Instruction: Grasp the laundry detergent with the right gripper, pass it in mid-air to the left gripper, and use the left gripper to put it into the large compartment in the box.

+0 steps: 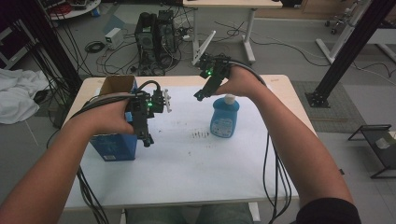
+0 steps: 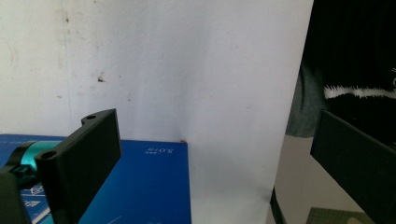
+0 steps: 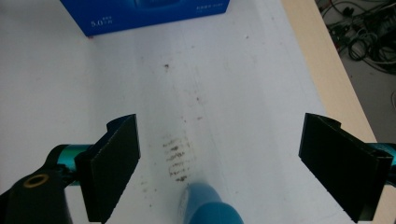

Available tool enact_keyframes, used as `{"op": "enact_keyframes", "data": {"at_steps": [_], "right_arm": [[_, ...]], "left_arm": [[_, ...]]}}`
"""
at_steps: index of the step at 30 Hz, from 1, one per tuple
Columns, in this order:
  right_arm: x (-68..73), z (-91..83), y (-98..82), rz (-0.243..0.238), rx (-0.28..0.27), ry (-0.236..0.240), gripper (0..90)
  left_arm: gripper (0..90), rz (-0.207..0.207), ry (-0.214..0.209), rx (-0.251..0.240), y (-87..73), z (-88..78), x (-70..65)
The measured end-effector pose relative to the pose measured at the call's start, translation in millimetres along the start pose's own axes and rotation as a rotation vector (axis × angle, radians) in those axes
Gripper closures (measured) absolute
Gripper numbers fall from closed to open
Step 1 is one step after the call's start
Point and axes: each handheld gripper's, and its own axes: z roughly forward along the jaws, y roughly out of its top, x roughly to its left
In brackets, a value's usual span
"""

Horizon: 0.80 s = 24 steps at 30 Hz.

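Both grippers gape empty above the table (image 1: 280, 93): the right gripper (image 1: 201, 93) hangs beside the bottle (image 1: 224, 116) near the far edge, the left gripper (image 1: 145, 135) over the box (image 1: 114, 144) toward the left edge

A lab: computer towers (image 1: 156, 39) (cables (image 1: 112, 56) strewn about) and black frame struts (image 1: 352, 51) around the table (image 1: 285, 93)

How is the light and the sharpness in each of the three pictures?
High view: dim, soft light, slightly grainy, green lamps glow on the left gripper. Left gripper view: bright white sheet, the near jaws soft. Right gripper view: evenly lit, the blue bottle at the bottom edge is blurred, the blue box is sharper.
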Motion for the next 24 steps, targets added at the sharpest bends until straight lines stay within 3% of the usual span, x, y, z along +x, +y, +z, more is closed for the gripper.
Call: {"op": "enact_keyframes", "data": {"at_steps": [6, 11, 19, 24], "right_arm": [[0.9, 2.7, -1.9, 0.039, -0.070, 0.000, 11.6], [-2.7, 4.8, -5.9, 0.061, -0.097, -0.008, 11.6], [-14.8, -5.6, -12.8, 0.114, -0.197, -0.026, 11.6], [-19.4, -11.5, -22.6, 0.137, -0.203, -0.028, 11.6]], "left_arm": [[1.8, -0.005, -0.005, -0.009, -2.5, 1.8, -0.4], [1.8, -0.005, -0.004, -0.005, -1.8, 1.9, -0.3], [1.7, 0.000, 0.002, -0.006, 1.4, 0.0, -0.4], [1.7, -0.002, 0.003, -0.004, 1.6, 0.5, 0.6]]}}
